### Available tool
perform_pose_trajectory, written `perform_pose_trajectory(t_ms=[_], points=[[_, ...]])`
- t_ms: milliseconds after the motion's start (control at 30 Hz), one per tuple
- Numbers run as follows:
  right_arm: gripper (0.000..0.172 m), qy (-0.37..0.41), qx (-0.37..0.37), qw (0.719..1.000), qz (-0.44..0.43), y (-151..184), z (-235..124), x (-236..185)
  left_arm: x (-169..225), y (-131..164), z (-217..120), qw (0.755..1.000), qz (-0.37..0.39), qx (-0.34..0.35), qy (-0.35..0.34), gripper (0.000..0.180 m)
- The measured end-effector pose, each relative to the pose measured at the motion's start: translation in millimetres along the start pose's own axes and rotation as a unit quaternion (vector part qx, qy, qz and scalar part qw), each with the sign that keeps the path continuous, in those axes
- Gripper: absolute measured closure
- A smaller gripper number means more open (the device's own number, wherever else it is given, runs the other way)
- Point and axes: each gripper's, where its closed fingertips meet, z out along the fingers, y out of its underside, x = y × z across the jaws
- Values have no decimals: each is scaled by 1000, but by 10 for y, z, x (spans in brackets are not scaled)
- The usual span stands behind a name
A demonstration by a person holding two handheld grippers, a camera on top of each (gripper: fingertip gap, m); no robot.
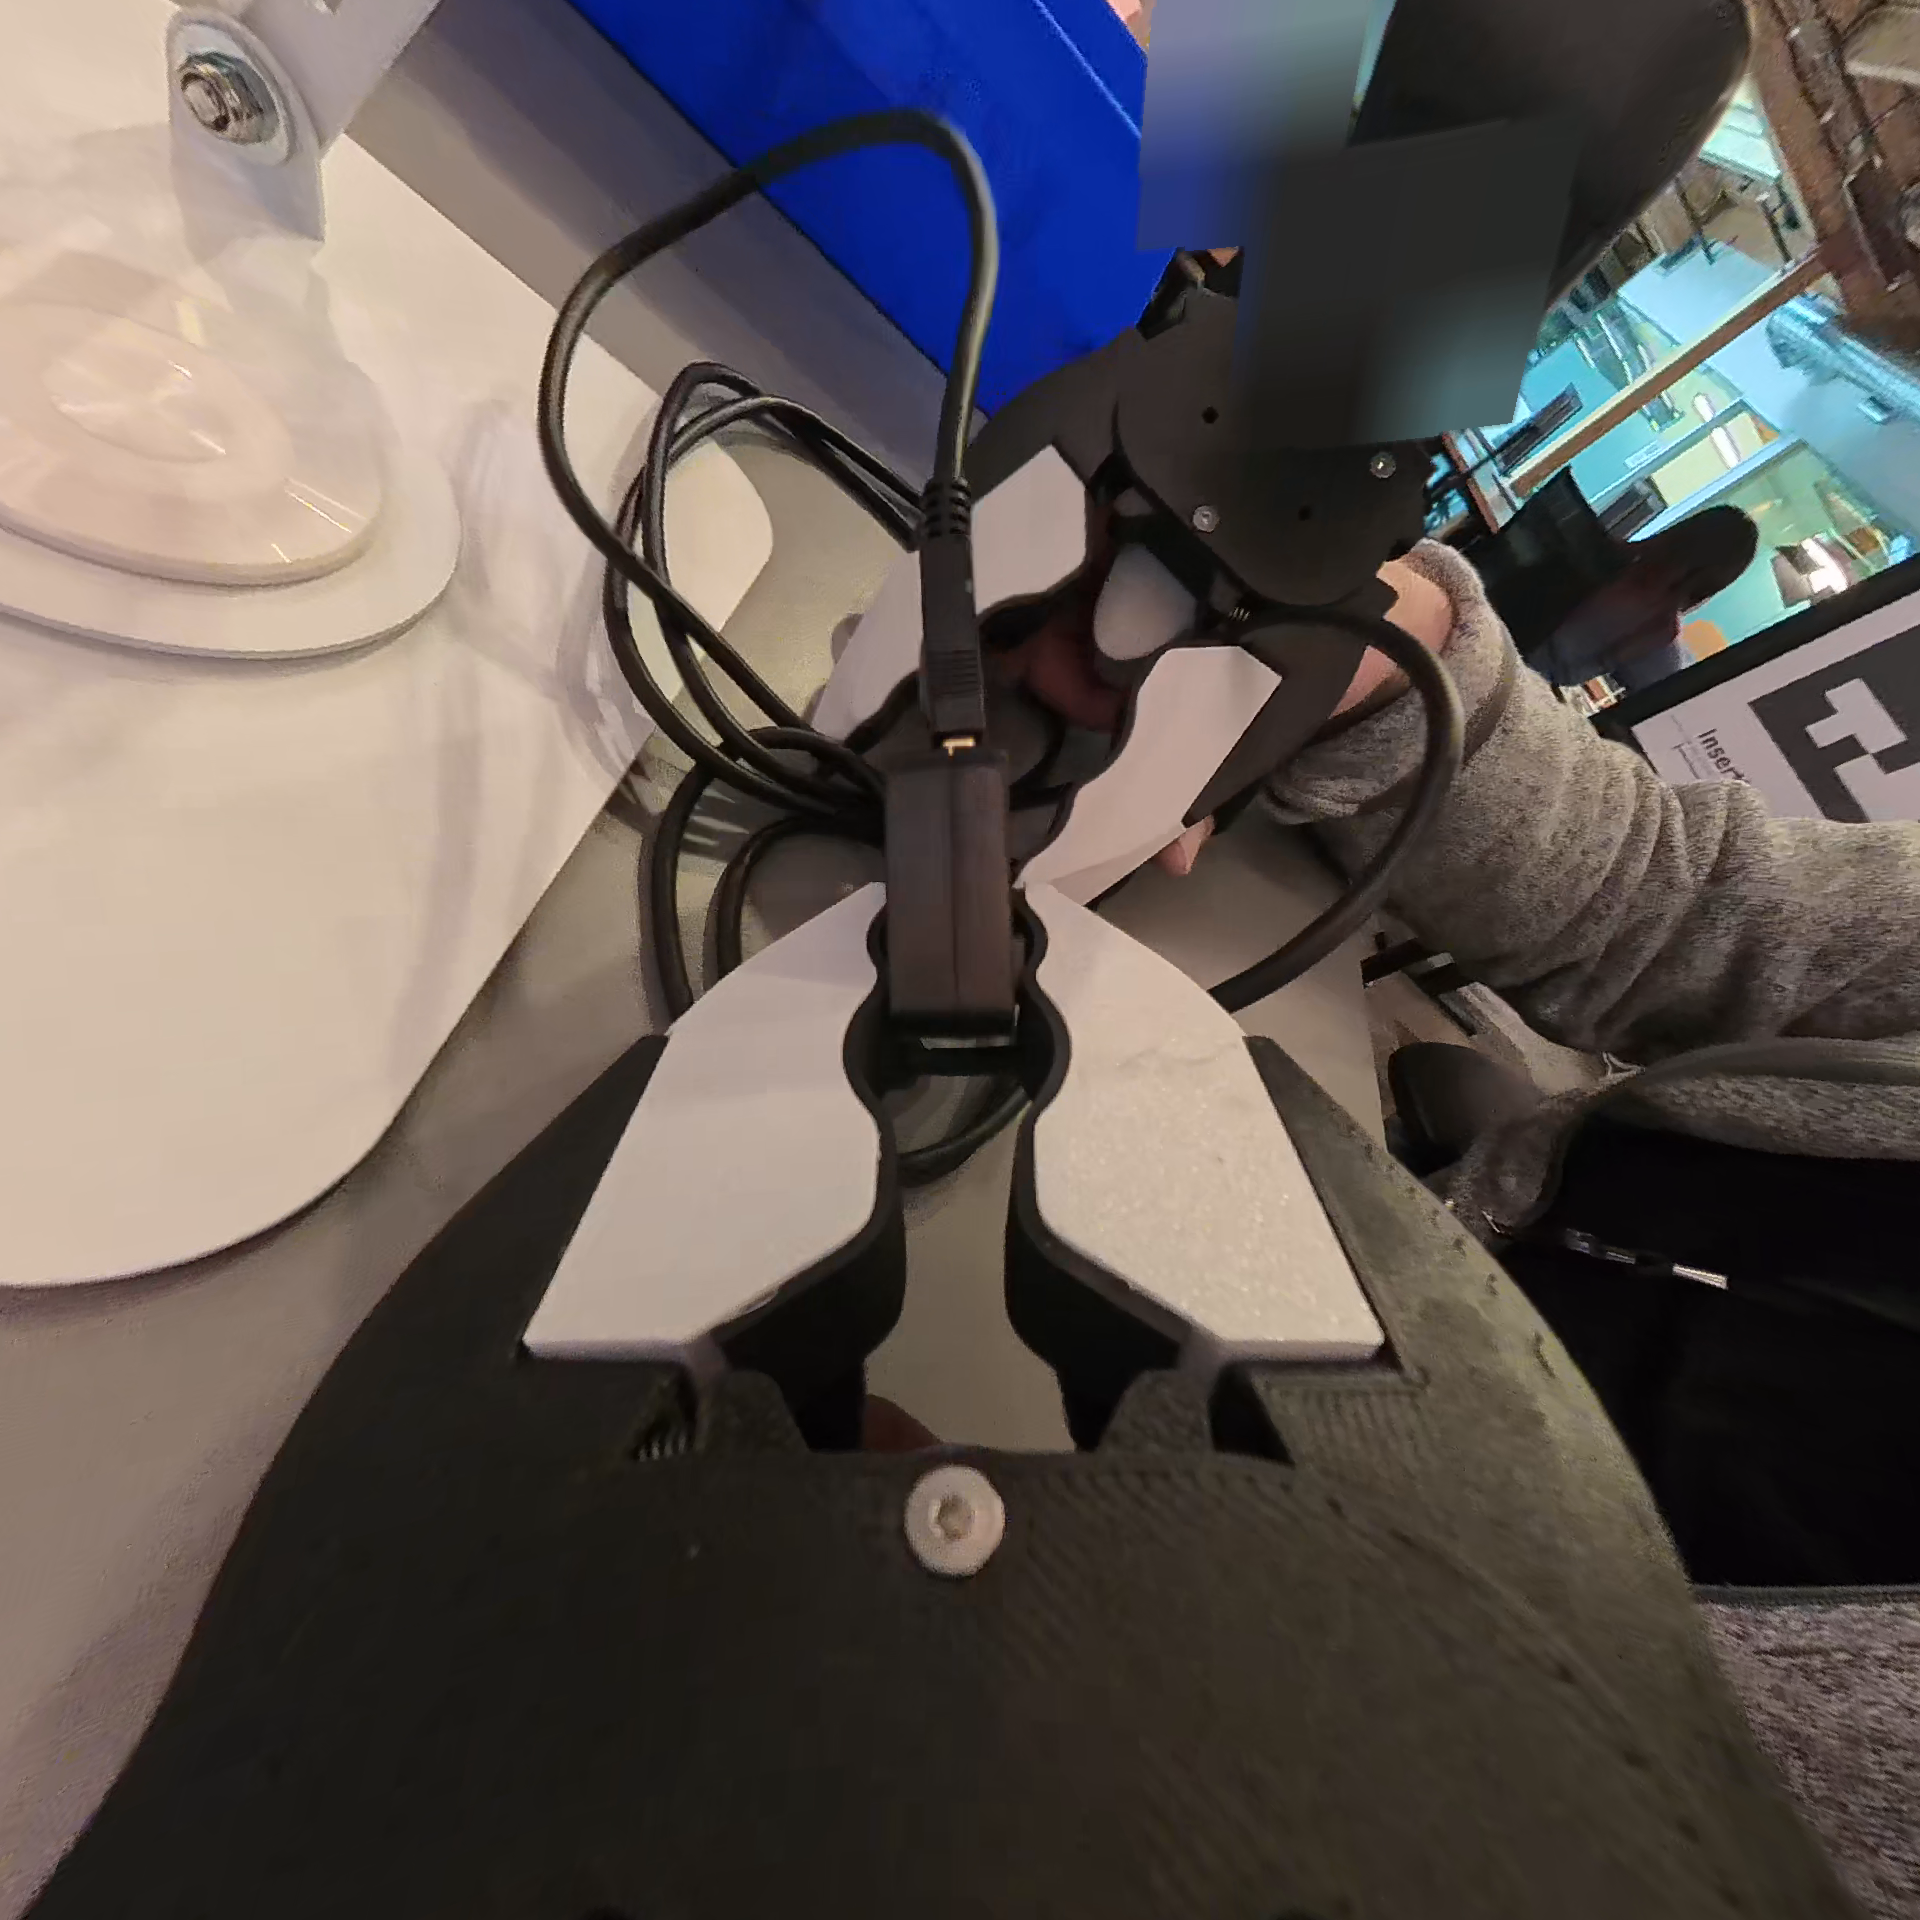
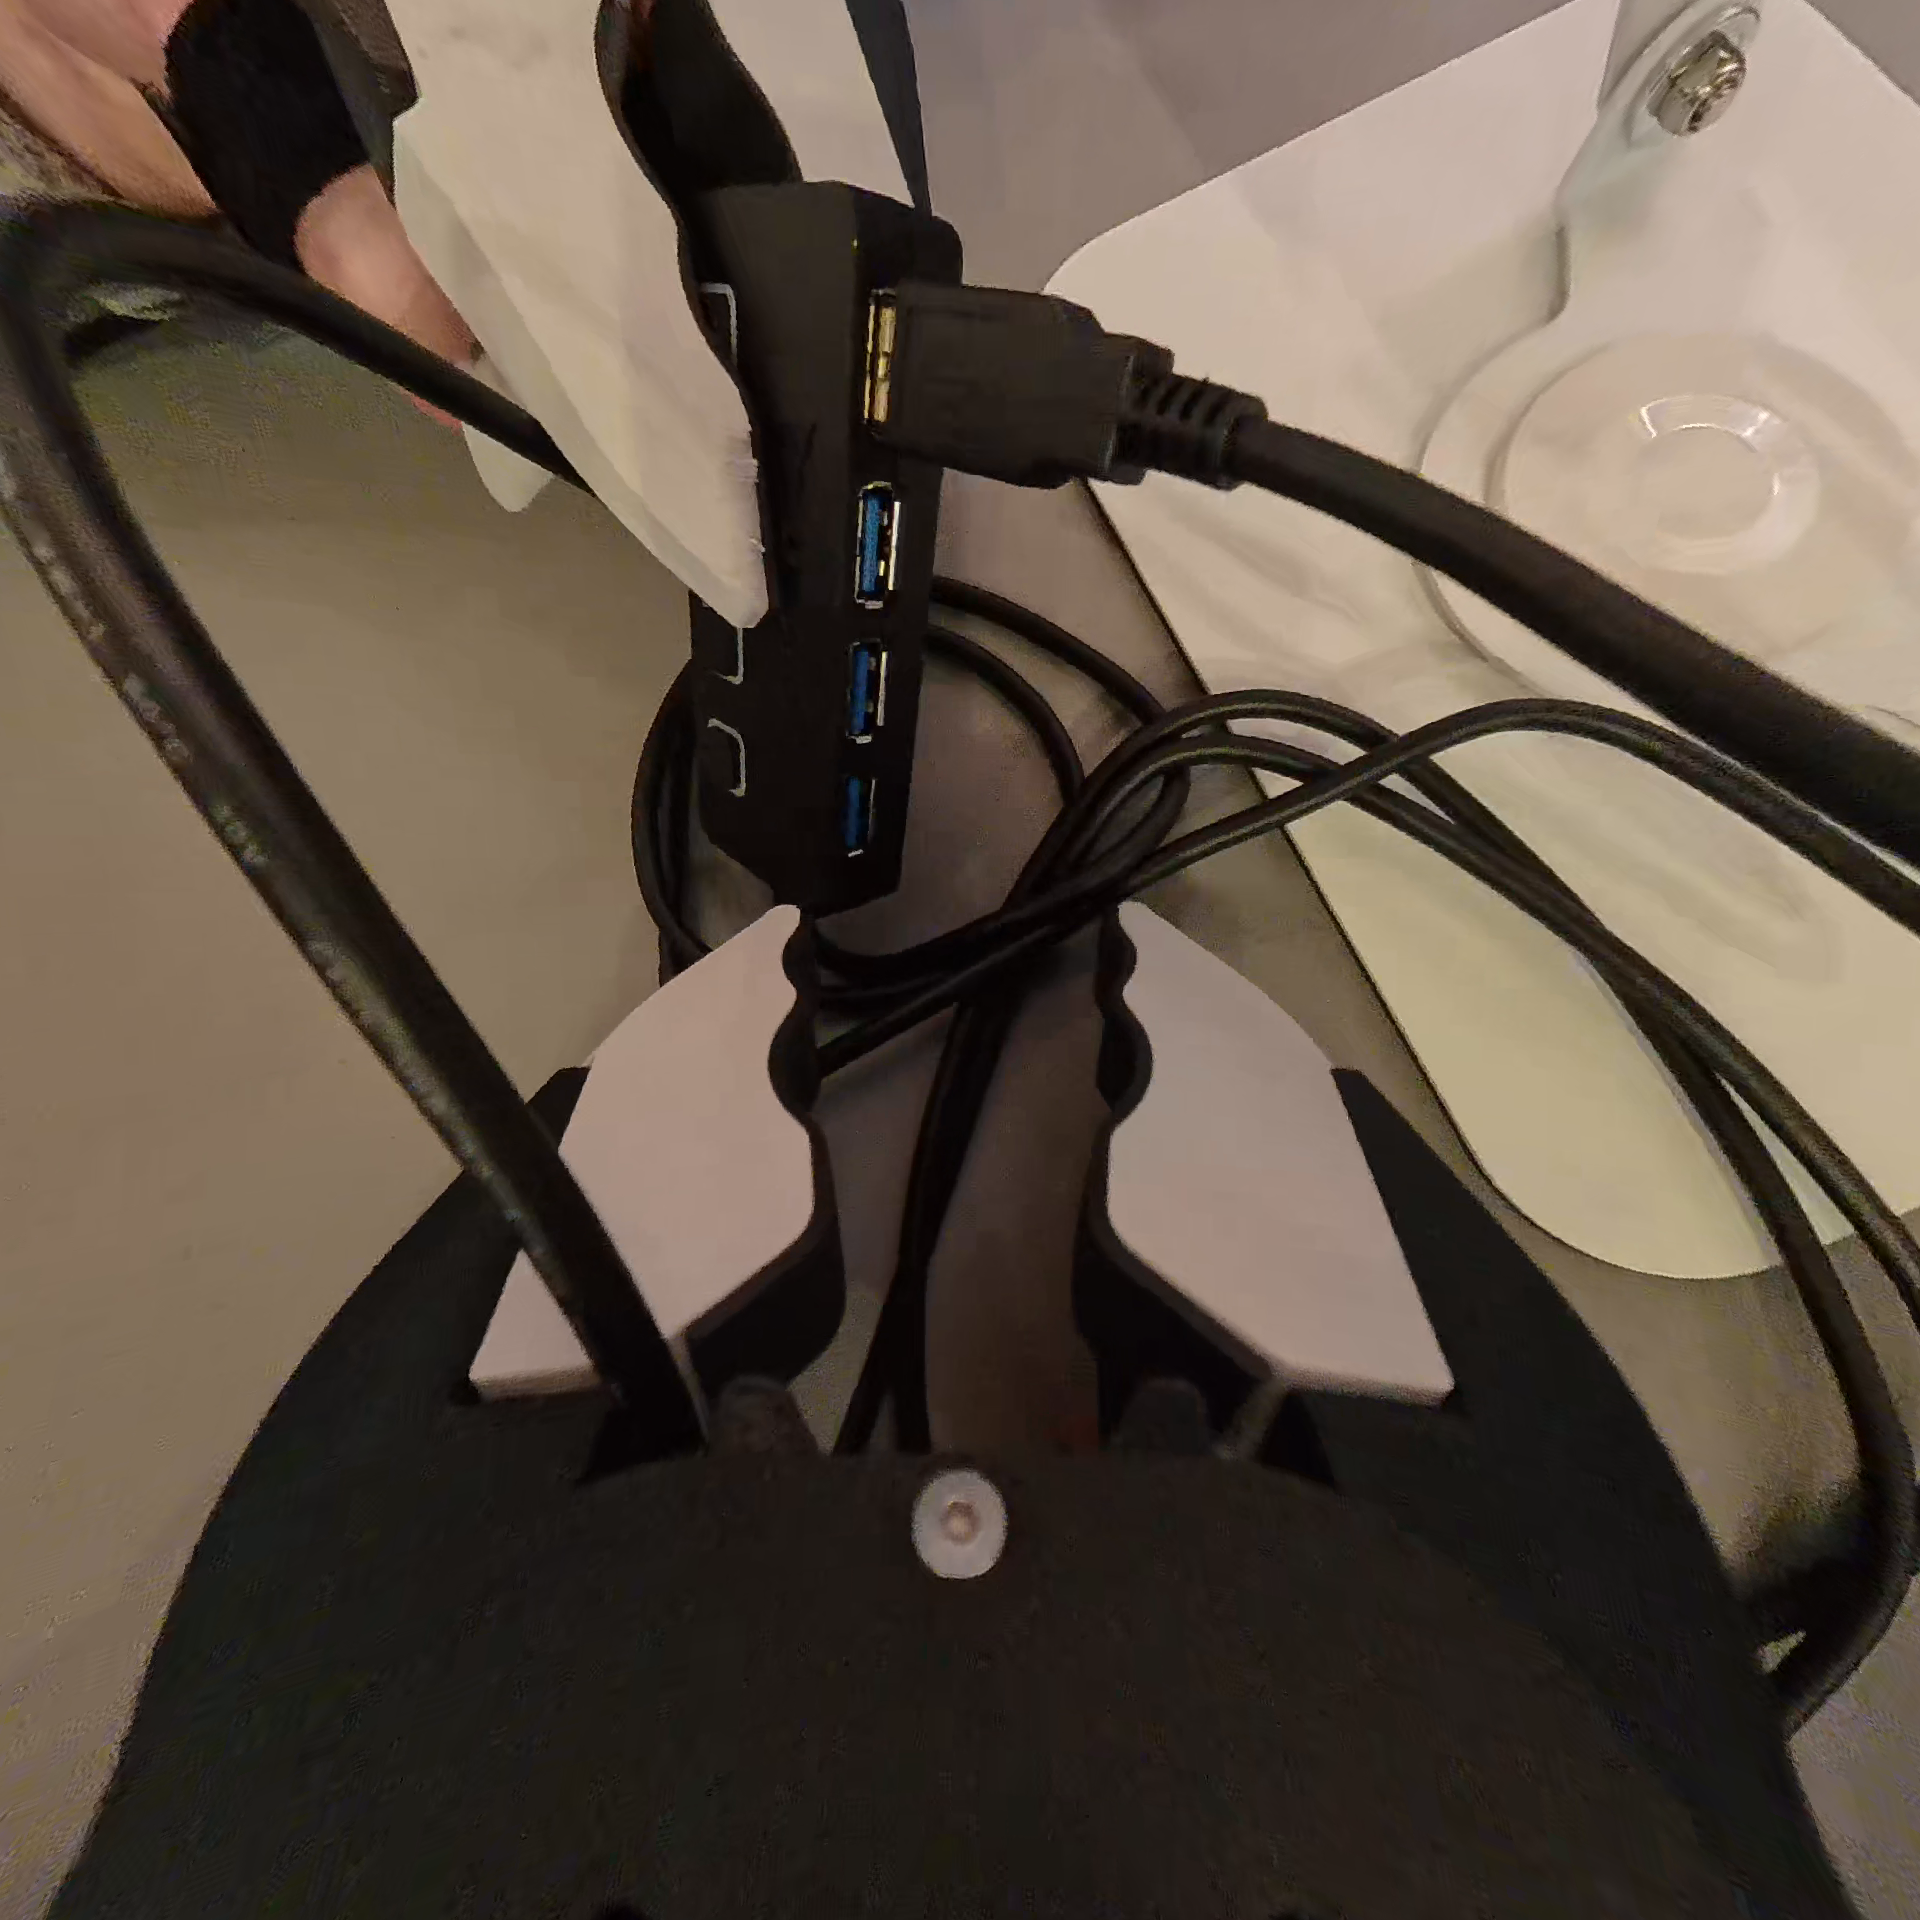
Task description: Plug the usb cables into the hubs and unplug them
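2 grippers meet over a grey table (image 2: 260, 779). The left gripper (image 1: 951, 914) is clamped on a black USB hub (image 1: 948, 883), its white pads (image 1: 769, 1039) pressing both sides of the body. In the left wrist view the hub stands at 12 o'clock from the fingertips, with a black USB plug (image 1: 951, 665) seated in its far end and that cable (image 1: 769, 197) looping up toward 11 o'clock. In the right wrist view the same hub (image 2: 810, 623) hangs at 12 o'clock, showing 3 free blue ports (image 2: 868, 675) down its side and the plug (image 2: 997, 384) in the top port, pointing toward 3 o'clock.

The right gripper (image 2: 961, 997) is released, its jaws apart. A bundle of thin black cables (image 2: 1039, 935) crosses the gap between its fingertips; whether either pad touches them I cannot tell. A white stand base (image 2: 1558, 499) sits at 2 o'clock, and a grey sleeve (image 1: 1558, 831) at 3 o'clock in the left wrist view.
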Motion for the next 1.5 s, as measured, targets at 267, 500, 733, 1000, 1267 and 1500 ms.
perform_pose_trajectory(t_ms=[267,500,733,1000,1267,1500], points=[[138,-58,-4,997,-48,-21,55,-237,29,-35,71,1000,27,-5,11,160],[155,-47,15,997,-62,-48,46,-298,15,-100,87,999,49,1,4,158],[160,-56,76,995,-44,-160,-139,-320,223,-216,32,995,80,37,44,156],[163,-27,120,991,-42,-212,-501,-321,379,-518,-338,985,133,113,15,144],[163,10,148,988,-43,-221,-1081,-290,400,-409,-428,983,156,95,-5,145],[163,45,160,985,-41,-223,-1492,-213,346,-283,-316,984,167,65,-17,149]])
